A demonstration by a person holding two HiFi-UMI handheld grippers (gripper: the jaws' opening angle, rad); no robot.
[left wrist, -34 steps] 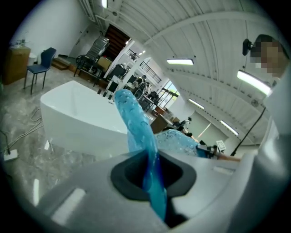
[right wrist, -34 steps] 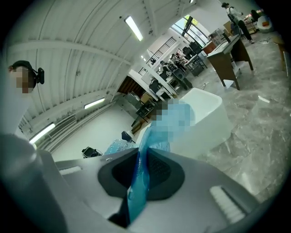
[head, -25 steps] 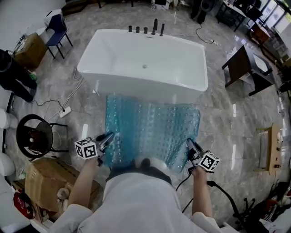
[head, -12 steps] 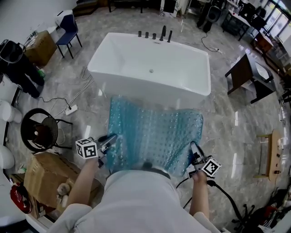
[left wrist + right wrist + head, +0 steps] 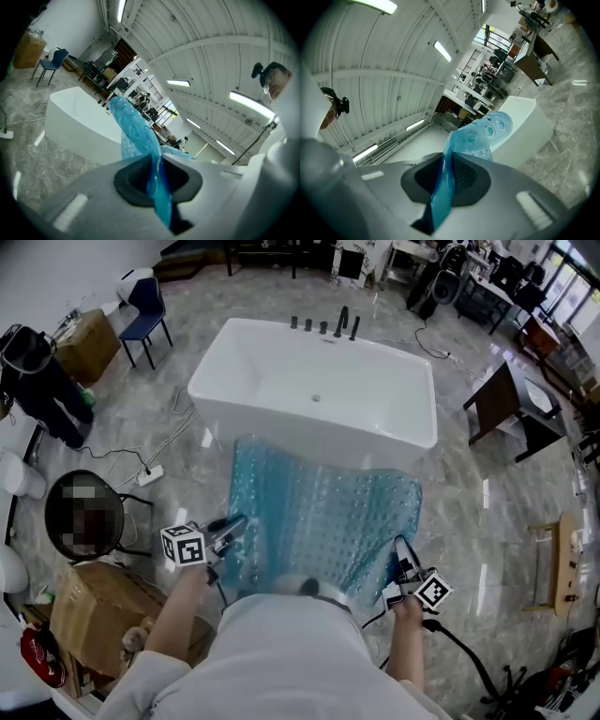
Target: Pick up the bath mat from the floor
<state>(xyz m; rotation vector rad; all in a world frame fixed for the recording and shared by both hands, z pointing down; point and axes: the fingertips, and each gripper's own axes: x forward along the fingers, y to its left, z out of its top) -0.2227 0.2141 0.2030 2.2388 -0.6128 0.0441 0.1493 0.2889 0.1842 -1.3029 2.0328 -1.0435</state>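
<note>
The bath mat is clear blue plastic dotted with suction cups. It hangs lifted in front of the white bathtub, its far edge sagging toward the floor. My left gripper is shut on the mat's near left corner, and the blue sheet runs pinched between its jaws. At the near right corner my right gripper is shut on the mat too. Both grippers tilt upward, so their views show ceiling and the tub beyond.
A cardboard box and a round black stool stand at my left. A power strip with cables lies left of the tub. A dark side table and a wooden rack are on the right. The floor is grey marble.
The mat has come further off the floor and its far edge has drawn nearer. Both grippers kept their hold on the near corners; the head view shifted slightly.
</note>
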